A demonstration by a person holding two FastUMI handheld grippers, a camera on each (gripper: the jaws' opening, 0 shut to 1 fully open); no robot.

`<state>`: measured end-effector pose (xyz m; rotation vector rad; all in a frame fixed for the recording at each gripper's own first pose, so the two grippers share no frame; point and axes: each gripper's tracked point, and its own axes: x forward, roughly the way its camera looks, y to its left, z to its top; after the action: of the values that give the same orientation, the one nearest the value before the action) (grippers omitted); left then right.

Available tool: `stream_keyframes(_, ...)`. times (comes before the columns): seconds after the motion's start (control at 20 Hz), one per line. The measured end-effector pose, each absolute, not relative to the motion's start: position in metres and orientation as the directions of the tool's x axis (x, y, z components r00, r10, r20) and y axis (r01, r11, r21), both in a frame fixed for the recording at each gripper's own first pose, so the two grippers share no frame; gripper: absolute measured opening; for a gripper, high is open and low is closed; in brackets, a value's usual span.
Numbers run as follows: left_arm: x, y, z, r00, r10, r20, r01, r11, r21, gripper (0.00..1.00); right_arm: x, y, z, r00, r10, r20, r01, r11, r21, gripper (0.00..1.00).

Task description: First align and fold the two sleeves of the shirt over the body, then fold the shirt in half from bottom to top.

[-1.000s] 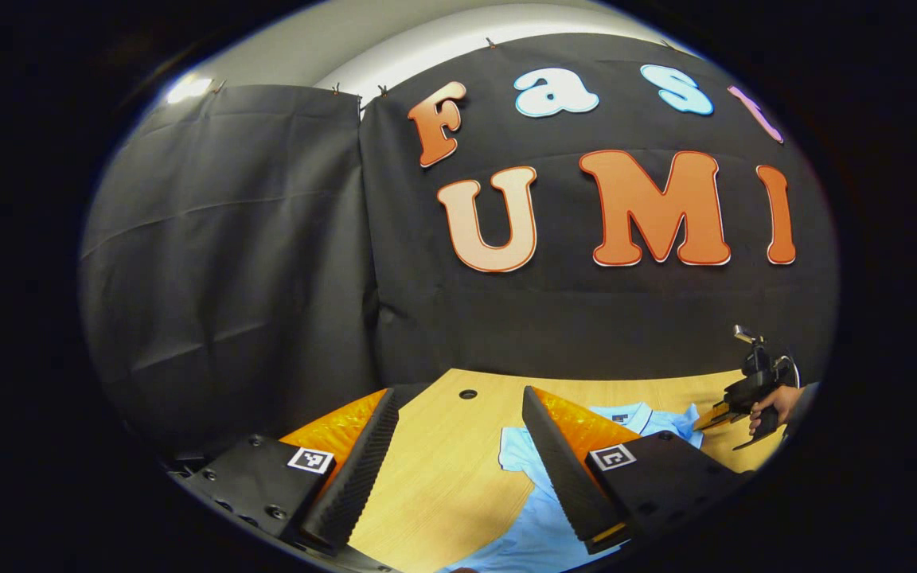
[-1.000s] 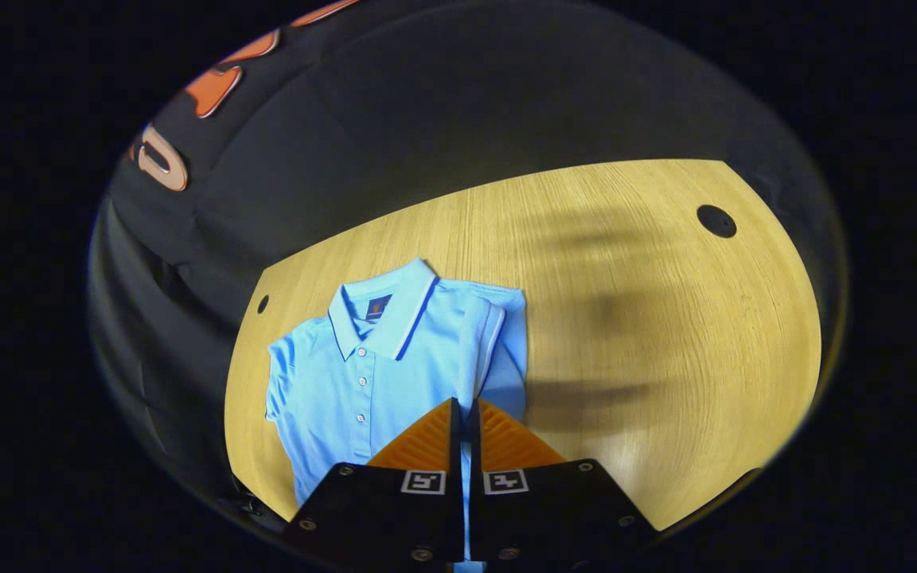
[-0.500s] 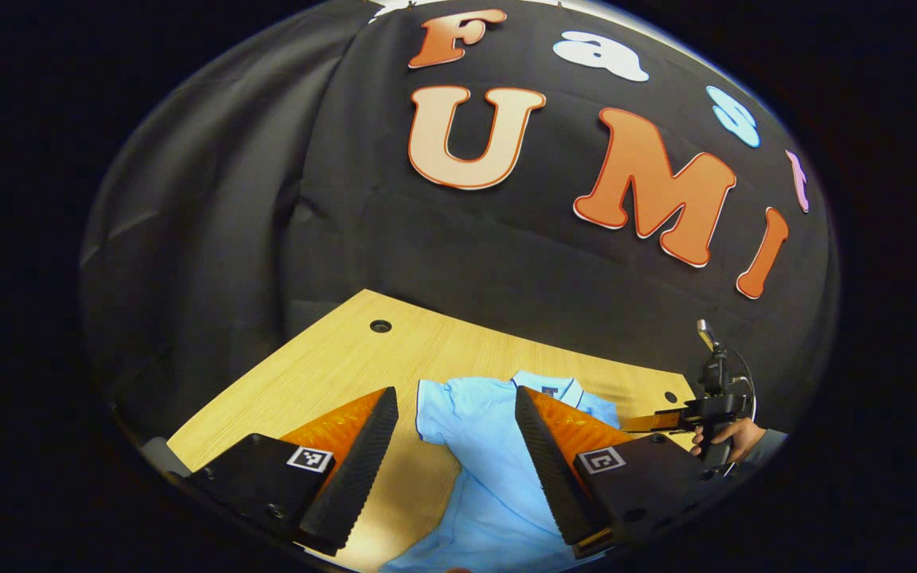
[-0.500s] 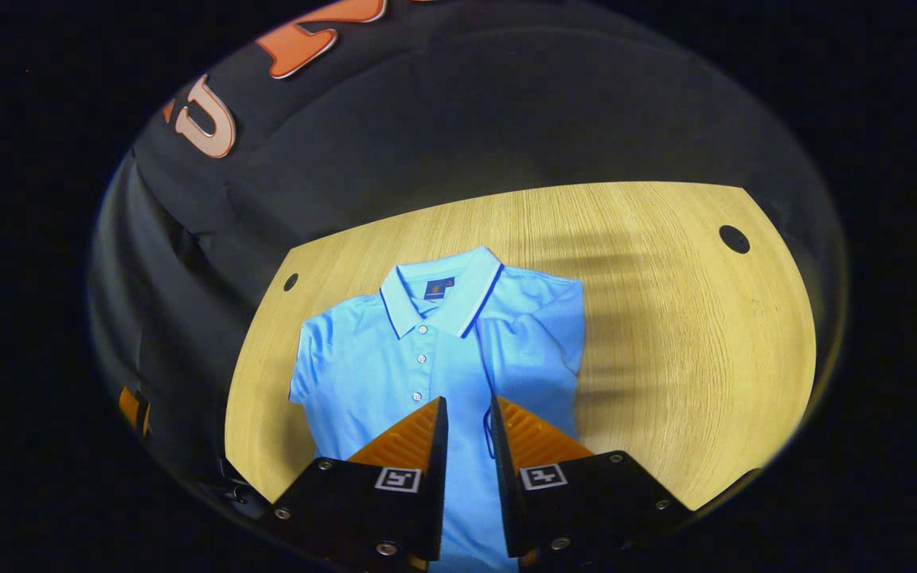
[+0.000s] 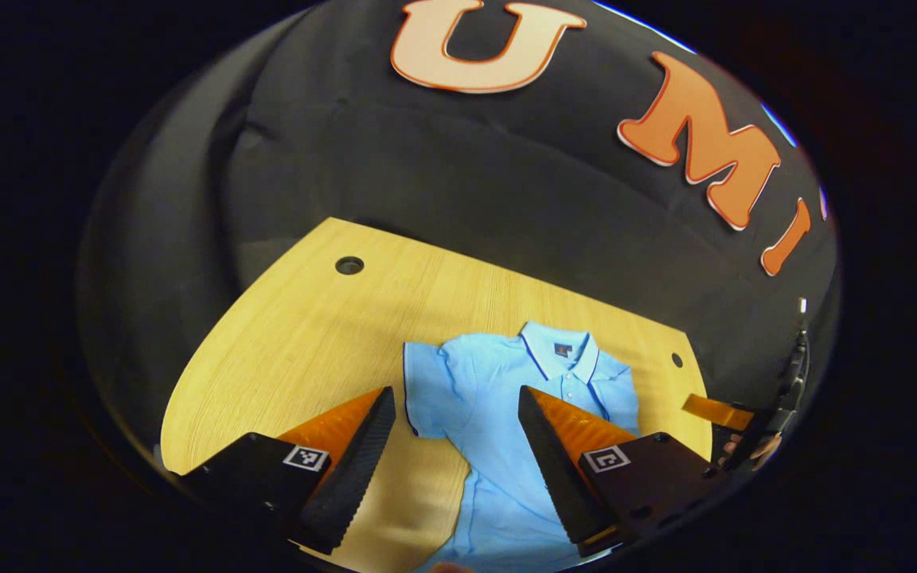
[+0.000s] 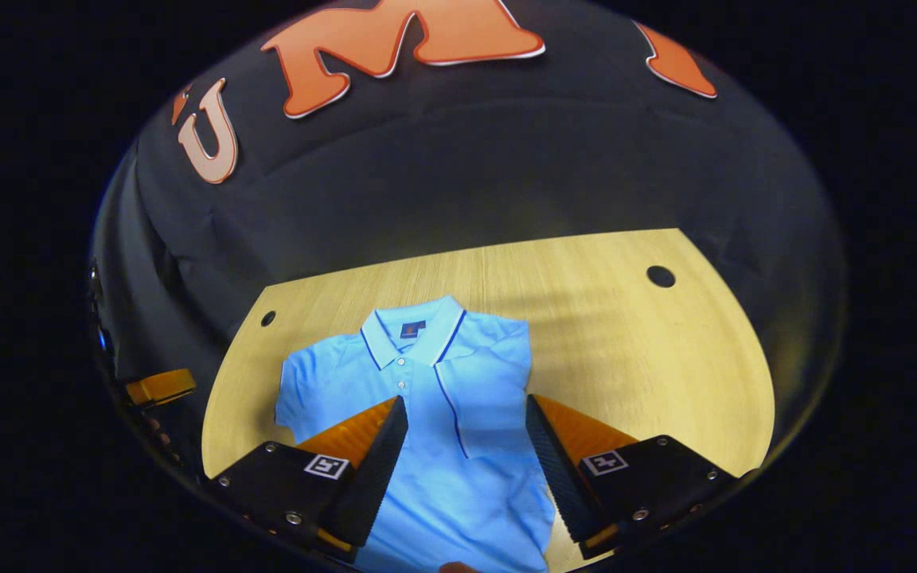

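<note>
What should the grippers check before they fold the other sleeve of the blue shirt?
1. Right sleeve already folded over the body: ok, its trimmed edge lies across the chest.
2. Left sleeve free to grab: ok, it lies flat, sticking out on the table.
3. Left gripper open: ok, jaws wide apart above that sleeve.
4. Right gripper let go: ok, jaws open, holding nothing.
5. Shirt flat and buttons up: ok.
6. Bottom hem straight: cannot tell, it is hidden.
</note>
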<state>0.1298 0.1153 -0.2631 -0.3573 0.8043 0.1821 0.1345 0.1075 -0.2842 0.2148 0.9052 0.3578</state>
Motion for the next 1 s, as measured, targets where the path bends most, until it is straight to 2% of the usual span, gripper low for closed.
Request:
stream_keyframes(0.2, 0.159, 0.122, -0.313, 0.571, -0.026, -0.82, -0.234, 0.953, -0.193, 1.0, 0.131, 0.075, -0.242, 0.697, 0.325, -0.639, -0.136, 0.935, 0.328, 0.94)
stream_keyframes(0.3, 0.172, 0.117, -0.328, 0.537, -0.062, -0.841, -0.201, 0.959, -0.199, 1.0, 0.123, 0.059, -0.229, 0.734, 0.29, -0.614, -0.112, 0.944, 0.312, 0.94)
stream_keyframes(0.4, 0.182, 0.122, -0.344, 0.488, -0.056, -0.871, -0.175, 0.971, -0.161, 1.0, 0.114, 0.044, -0.22, 0.762, 0.246, -0.599, -0.09, 0.956, 0.279, 0.95)
stream_keyframes(0.6, 0.191, 0.127, -0.372, 0.368, -0.077, -0.926, -0.206, 0.965, -0.162, 1.0, 0.089, 0.031, -0.211, 0.784, 0.205, -0.586, -0.064, 0.965, 0.253, 0.95)
stream_keyframes(0.8, 0.19, 0.152, -0.405, 0.226, 0.015, -0.974, -0.204, 0.978, -0.032, 1.0, 0.067, 0.018, -0.212, 0.778, 0.191, -0.598, -0.021, 0.96, 0.279, 0.95)
stream_keyframes(0.85, 0.191, 0.159, -0.406, 0.207, 0.045, -0.977, -0.202, 0.979, 0.002, 1.0, 0.063, 0.015, -0.212, 0.779, 0.187, -0.599, -0.008, 0.957, 0.289, 0.95)
stream_keyframes(1.0, 0.199, 0.158, -0.413, 0.191, 0.042, -0.981, -0.19, 0.982, 0.005, 1.0, 0.058, 0.005, -0.208, 0.792, 0.168, -0.587, 0.015, 0.956, 0.294, 0.96)
